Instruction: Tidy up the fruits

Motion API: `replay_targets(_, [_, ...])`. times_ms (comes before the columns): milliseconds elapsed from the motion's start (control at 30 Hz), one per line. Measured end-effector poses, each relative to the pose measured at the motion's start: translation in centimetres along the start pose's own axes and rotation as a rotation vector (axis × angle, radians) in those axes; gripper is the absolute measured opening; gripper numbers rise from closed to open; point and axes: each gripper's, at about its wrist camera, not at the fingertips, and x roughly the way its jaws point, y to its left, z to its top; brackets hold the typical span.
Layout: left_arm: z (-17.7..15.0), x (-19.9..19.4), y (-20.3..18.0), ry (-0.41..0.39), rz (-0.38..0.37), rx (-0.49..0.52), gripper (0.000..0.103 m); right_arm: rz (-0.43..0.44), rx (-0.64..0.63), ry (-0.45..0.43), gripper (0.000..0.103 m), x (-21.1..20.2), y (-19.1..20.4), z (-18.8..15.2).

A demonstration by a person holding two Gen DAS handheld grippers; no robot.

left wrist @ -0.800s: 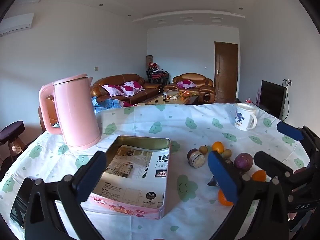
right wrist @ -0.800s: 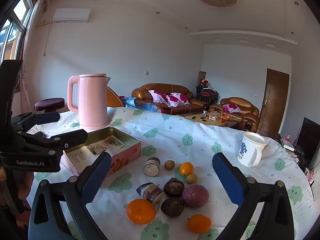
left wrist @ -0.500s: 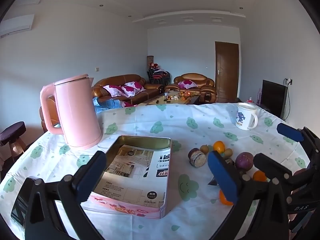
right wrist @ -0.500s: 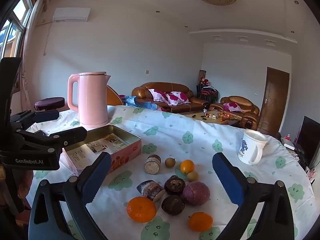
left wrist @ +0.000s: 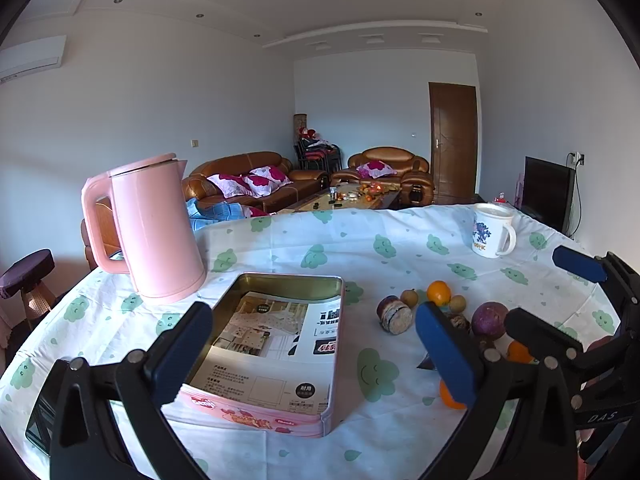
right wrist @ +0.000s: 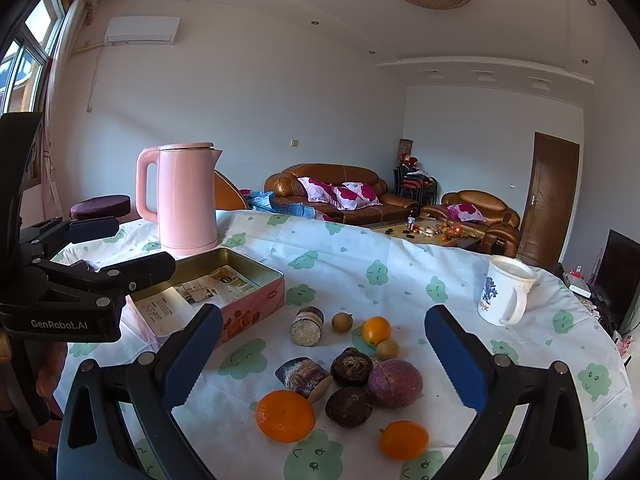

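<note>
Your left tool (left wrist: 316, 354) and right tool (right wrist: 324, 360) both gape wide, holding nothing. The fruits (right wrist: 352, 380) lie clustered on the worktop (right wrist: 340, 256), just right of the pink tin (right wrist: 224, 280), outside it.

Kettle (right wrist: 180, 200), frame left: plain pink. Desk cloth (right wrist: 340, 252): white, green cloud faces. Tin (right wrist: 256, 308): pink sides, gold inside. Mug (right wrist: 502, 292), right: white, blue motif. Fruit: oranges (right wrist: 285, 416) orange; one (right wrist: 395, 378) purple. Fingers (right wrist: 192, 354): blue pads.
</note>
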Motion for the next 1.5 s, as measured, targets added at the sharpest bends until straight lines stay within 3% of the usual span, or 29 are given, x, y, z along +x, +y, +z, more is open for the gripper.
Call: replay_targets(1500, [-0.1, -0.1, -0.19, 0.001, 0.003, 0.007, 0.103, 0.007, 0.007, 0.024, 0.102, 0.63, 0.21, -0.79])
